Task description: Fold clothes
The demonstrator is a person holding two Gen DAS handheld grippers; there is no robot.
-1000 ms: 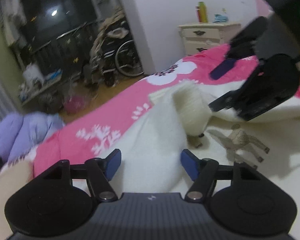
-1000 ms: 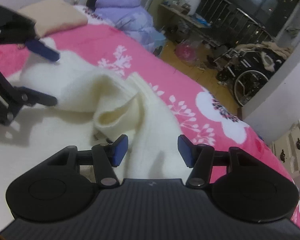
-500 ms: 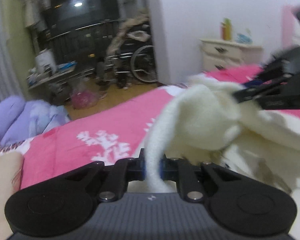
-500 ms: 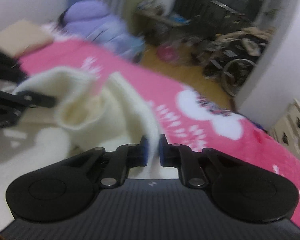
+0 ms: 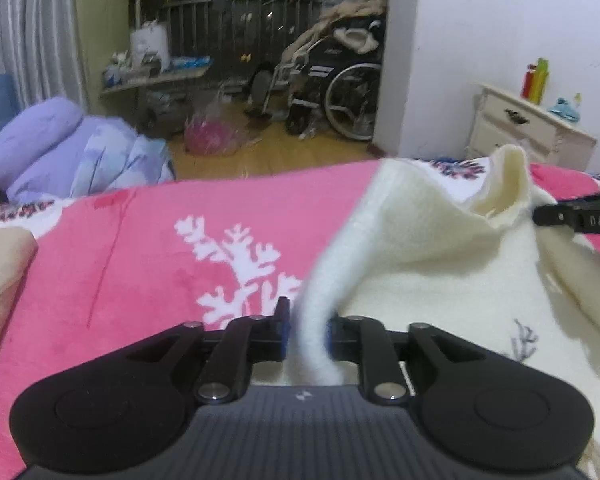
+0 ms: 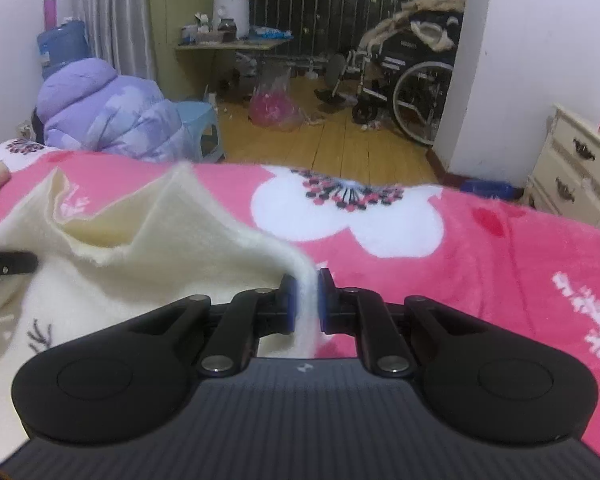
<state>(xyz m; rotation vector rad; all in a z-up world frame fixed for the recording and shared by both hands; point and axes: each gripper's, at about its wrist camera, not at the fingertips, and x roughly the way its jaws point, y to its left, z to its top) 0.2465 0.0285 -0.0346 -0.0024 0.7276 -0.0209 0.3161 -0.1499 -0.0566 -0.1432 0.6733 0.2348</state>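
A cream fleece garment with a small grey print lies on a pink flowered blanket. My left gripper is shut on its raised edge, the fabric pinched between the blue pads. In the right wrist view the same cream garment rises in a fold, and my right gripper is shut on another part of its edge. Each gripper's black tip shows in the other's view: the right gripper's tip at the far right, the left gripper's tip at the far left.
Beyond the pink blanket there is wooden floor with a wheelchair, a pink bag and a lilac quilt on a stool. A cream dresser stands on the right. A beige cushion lies at the left.
Both grippers were open over the garment a second ago, then closed on its edge. They have since lifted and spread it, and the views now look level across the bed.
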